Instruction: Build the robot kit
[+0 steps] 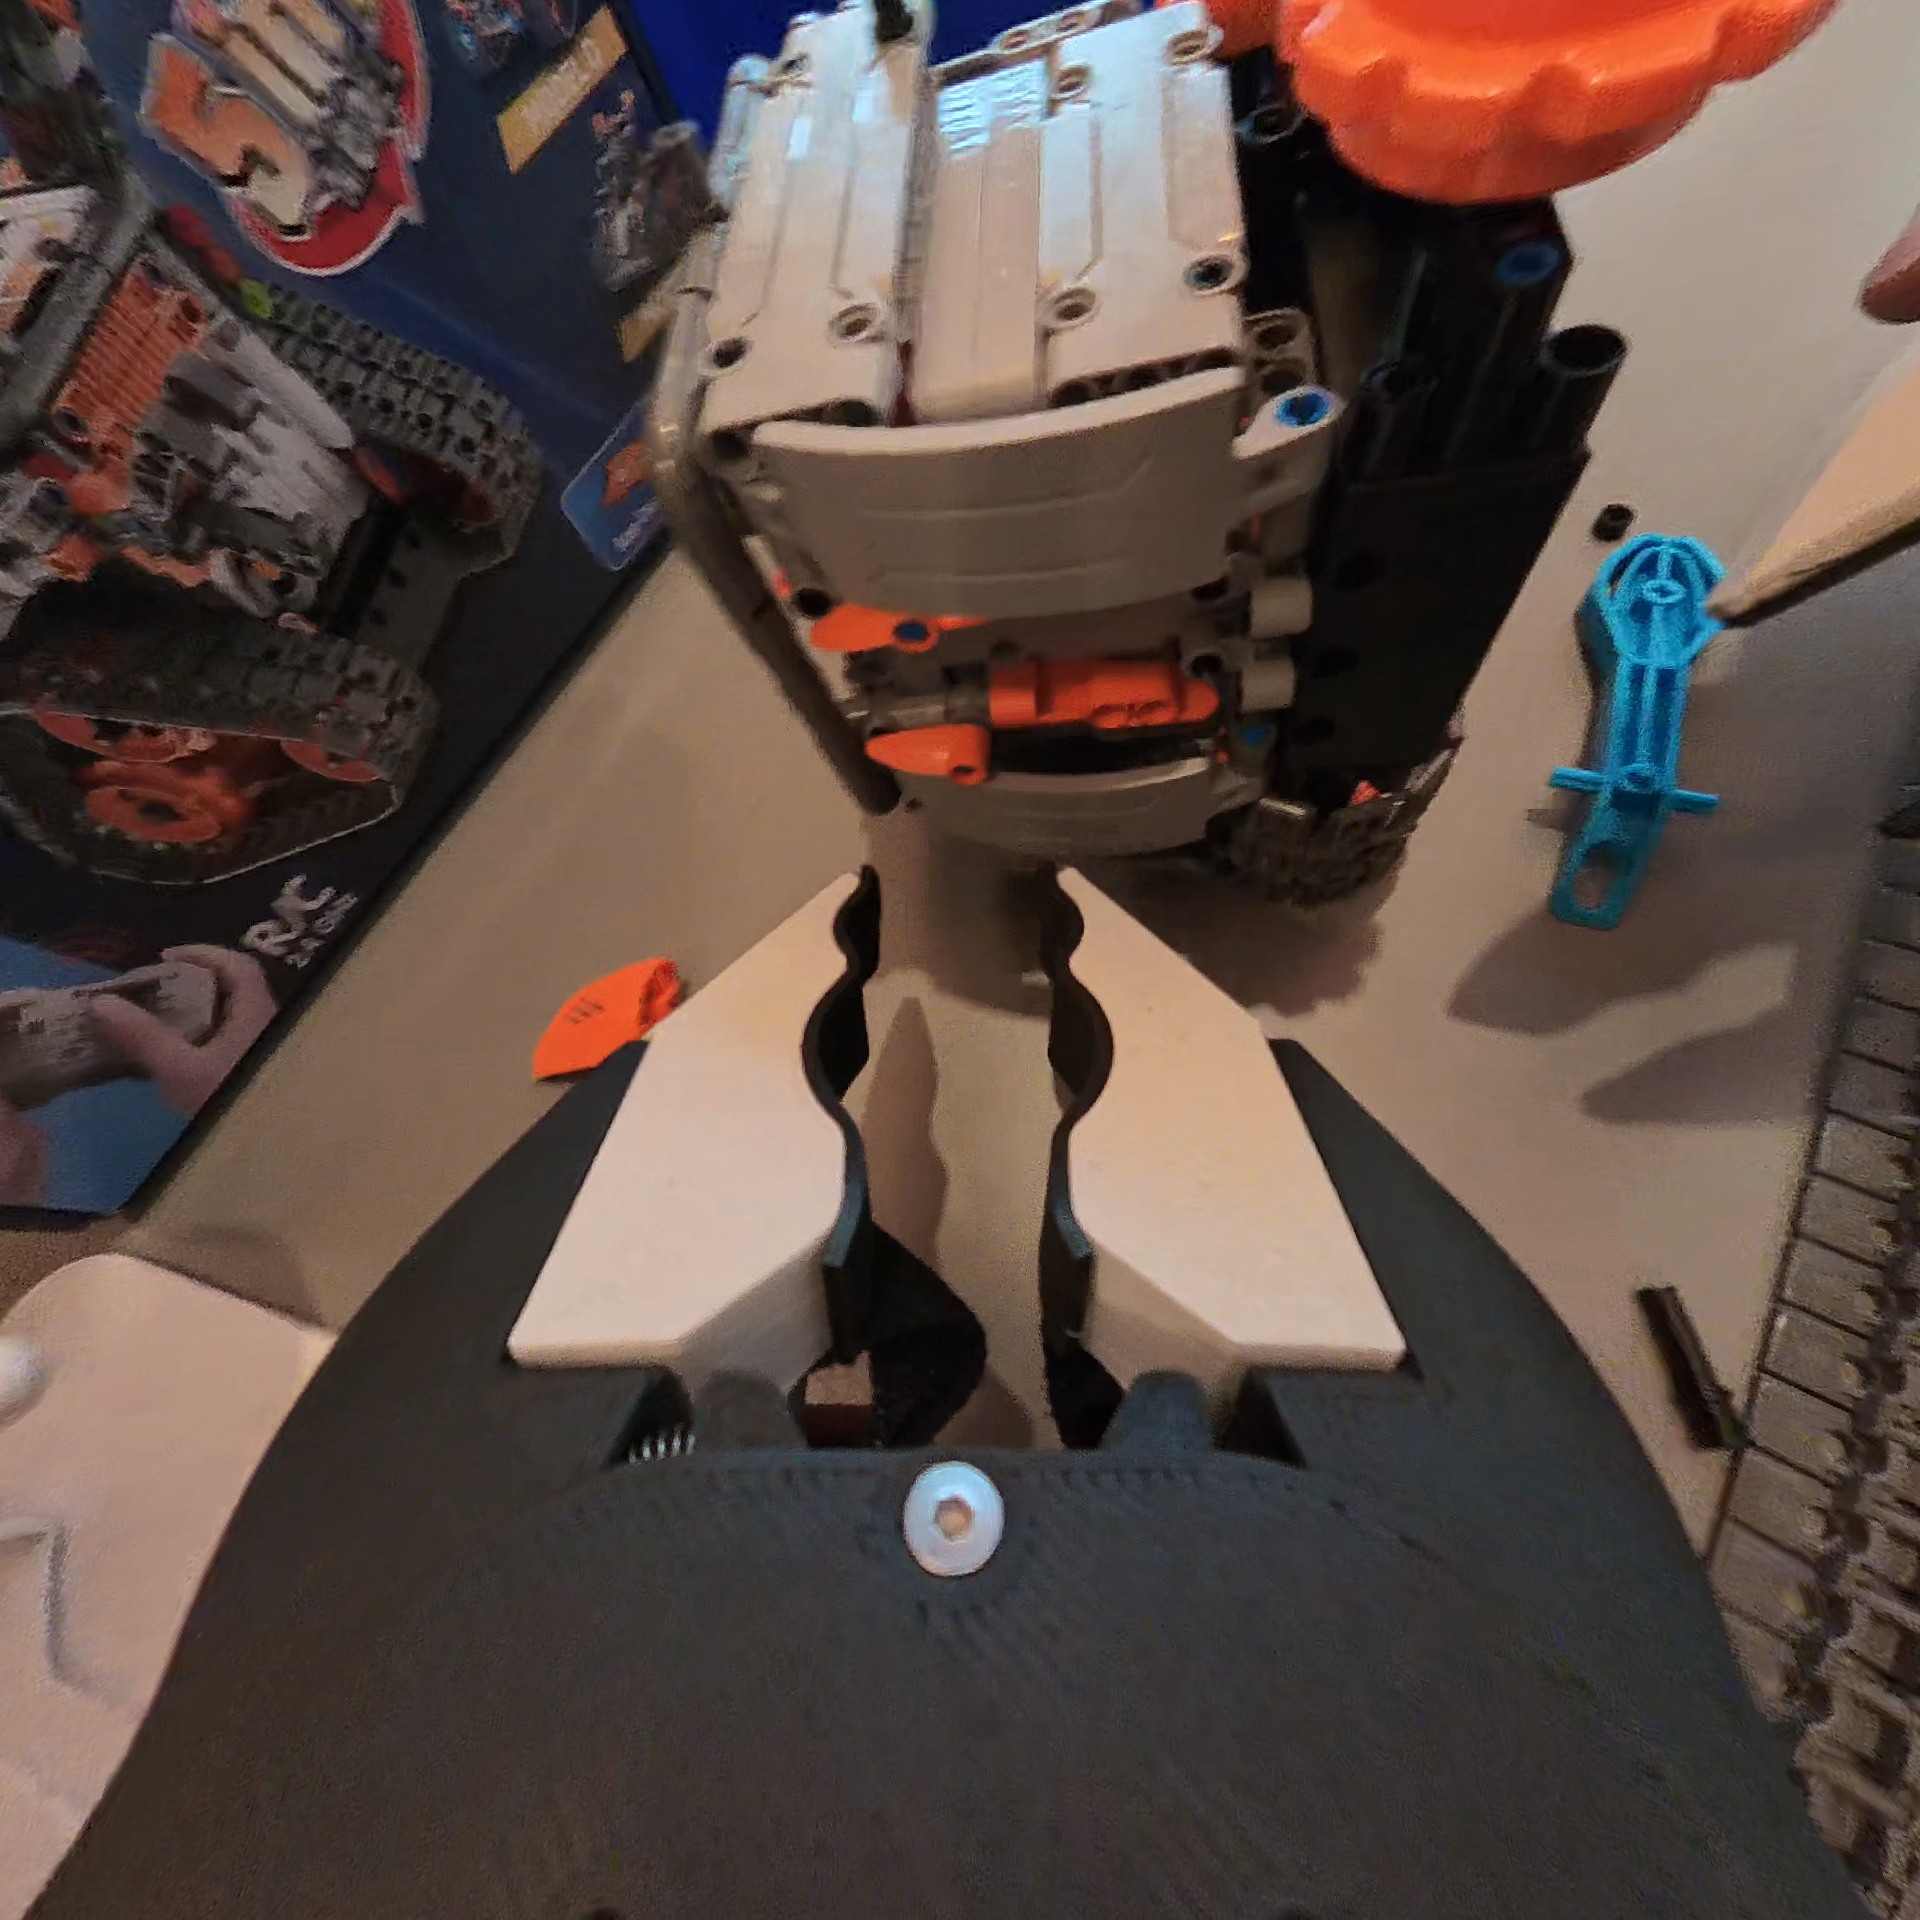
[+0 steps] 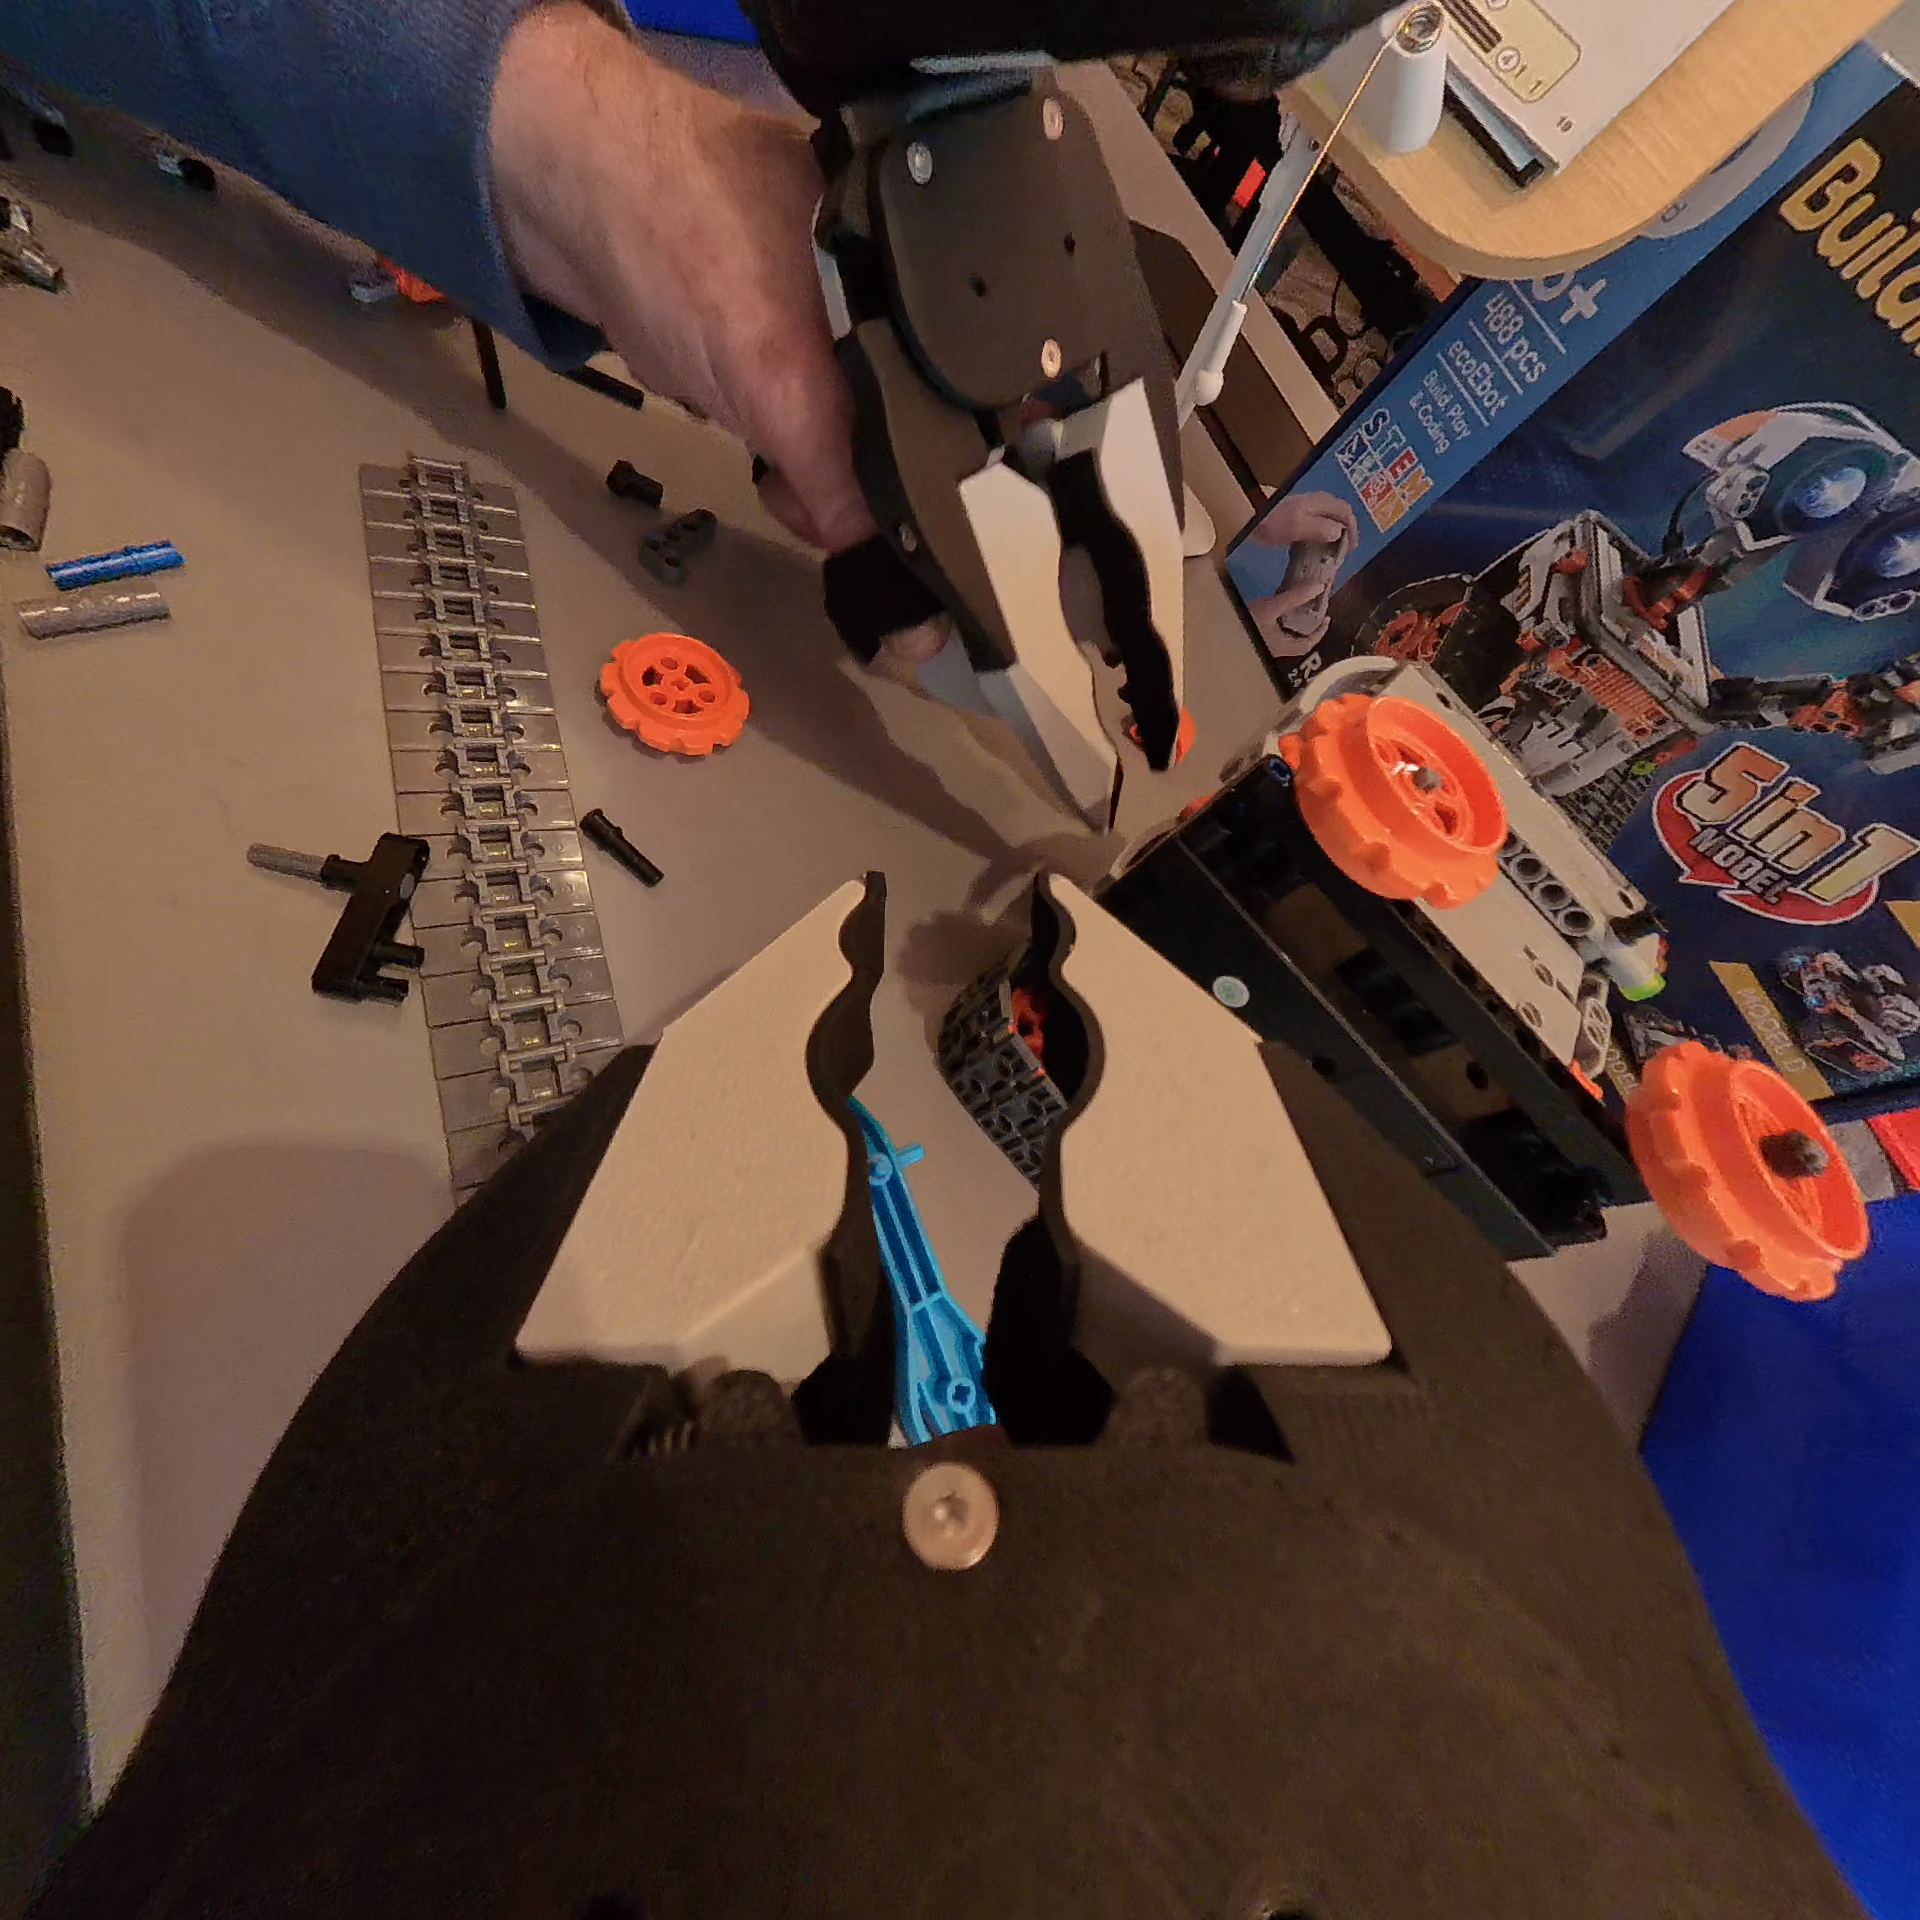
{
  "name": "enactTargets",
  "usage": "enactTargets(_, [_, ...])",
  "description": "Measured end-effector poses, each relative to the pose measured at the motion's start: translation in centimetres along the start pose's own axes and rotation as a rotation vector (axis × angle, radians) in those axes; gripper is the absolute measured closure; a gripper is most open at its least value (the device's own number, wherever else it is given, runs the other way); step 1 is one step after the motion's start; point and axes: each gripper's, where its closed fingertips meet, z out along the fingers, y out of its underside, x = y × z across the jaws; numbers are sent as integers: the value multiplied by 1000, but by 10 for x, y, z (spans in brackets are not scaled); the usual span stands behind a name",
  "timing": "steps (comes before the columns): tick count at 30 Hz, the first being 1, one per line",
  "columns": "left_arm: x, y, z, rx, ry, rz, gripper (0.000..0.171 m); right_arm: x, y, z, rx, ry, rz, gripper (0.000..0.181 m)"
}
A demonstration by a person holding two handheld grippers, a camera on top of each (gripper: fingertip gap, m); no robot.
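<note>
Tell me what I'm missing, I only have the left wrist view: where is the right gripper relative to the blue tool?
Observer: The right gripper is over the blue tool. Its jaws are open and the tool shows in the gap, not clamped.
Operator: Any spare wheels?
Observer: One loose orange wheel lies flat beside the grey track strip.
Operator: Wheels on the model?
Observer: Two on the model: upper wheel and lower wheel.

Dim, warm indoor light casts soft shadows on the tabletop [image 1: 644, 790]; wide-angle edges bend and blur.
</note>
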Motion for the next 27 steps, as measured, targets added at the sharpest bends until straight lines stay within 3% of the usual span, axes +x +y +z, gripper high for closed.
enactTargets(3, [-43, 19, -17, -90, -163, 74, 143, 0, 1, -3, 9, -2, 4, 155])
enactTargets(6, [-68, 40, -23, -161, -186, 32, 140, -3, 1, -4, 8, -18, -1, 155])
enactTargets(12, [-74, 65, -4, -276, -97, 8, 139, -10, 4, -4, 2, -35, -14, 155])
enactTargets(17, [-81, 63, 4, -240, -36, -100, 135, -13, 5, -4, 3, -47, -20, 155])
enactTargets(22, [-77, 63, 7, -223, 34, -190, 154, -13, 2, -7, 14, -44, -24, 155])
enactTargets(23, [-80, 64, 7, -232, 13, -179, 165, -12, 2, -7, 17, -42, -23, 155])
enactTargets(27, [-75, 67, 2, -254, 28, -166, 165, -11, 2, -8, 16, -37, -24, 155])
